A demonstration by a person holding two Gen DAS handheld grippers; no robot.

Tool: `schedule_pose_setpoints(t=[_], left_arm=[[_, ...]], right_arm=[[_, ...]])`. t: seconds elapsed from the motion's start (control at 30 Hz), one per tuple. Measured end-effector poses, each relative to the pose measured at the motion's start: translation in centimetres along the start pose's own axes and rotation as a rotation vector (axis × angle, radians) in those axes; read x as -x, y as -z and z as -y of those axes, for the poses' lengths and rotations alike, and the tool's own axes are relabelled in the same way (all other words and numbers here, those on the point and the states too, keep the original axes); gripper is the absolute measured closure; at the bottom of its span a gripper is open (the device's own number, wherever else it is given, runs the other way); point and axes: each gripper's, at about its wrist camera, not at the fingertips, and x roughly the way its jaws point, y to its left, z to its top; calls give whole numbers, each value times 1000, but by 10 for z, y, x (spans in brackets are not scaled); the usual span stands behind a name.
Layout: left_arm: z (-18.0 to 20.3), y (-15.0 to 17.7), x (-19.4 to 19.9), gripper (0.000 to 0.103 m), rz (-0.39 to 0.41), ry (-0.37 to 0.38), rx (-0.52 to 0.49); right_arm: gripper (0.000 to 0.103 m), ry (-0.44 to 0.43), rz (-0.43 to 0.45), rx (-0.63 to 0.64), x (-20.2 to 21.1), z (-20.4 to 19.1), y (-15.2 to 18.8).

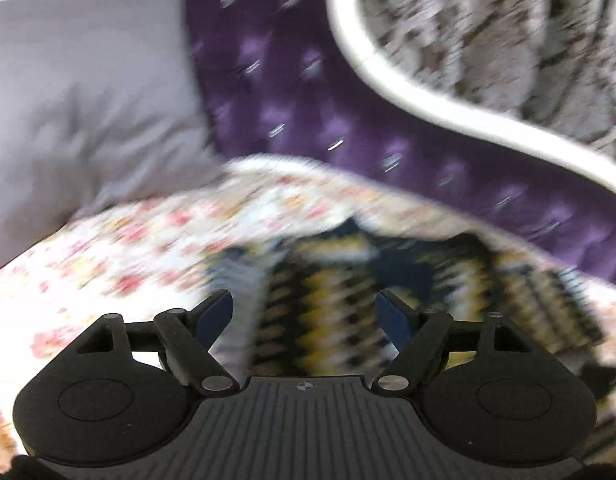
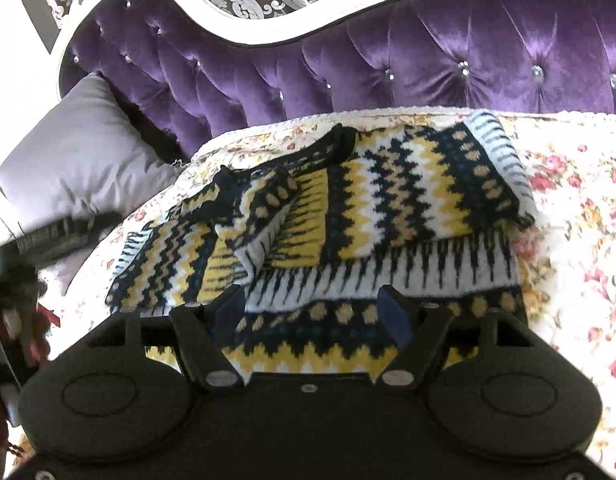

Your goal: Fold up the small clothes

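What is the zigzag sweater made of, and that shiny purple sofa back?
The sweater looks like knitted wool or yarn: soft, matte, with ribbed edges and fuzzy zigzag bands. The purple sofa back looks like velvet: it shines in folds, tufted with sparkly buttons. Its white frame looks like painted wood, maybe.

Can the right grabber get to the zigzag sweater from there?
Probably yes. The right gripper hangs open right over the knitted sweater's near hem, and nothing lies between them.
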Motion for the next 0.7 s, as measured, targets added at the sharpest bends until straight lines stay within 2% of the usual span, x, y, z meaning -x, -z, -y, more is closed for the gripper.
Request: schedule_pose_setpoints(t=[0.1,0.17,0.3,0.43,0.53,0.7], left_arm=[[-13,12,-24,26,-111,-36,-33],[-21,21,-34,23,-153,-43,-25],[-23,18,-33,22,-161,-37,-41],[-31,19,-33,22,-166,-18,-16],[-29,21,-34,21,-164,-23,-24],[-30,21,-35,20,-162,-12,-16]], right_arm=[[25,15,-2,41,-11,-14,-9],[25,36,0,88,-19,-29,-16],[20,81,11,221,-39,-64,-25],[19,116,20,362,-67,-102,-28],[13,164,6,475,-95,-126,-23],[14,273,-47,602,-131,-132,-16]])
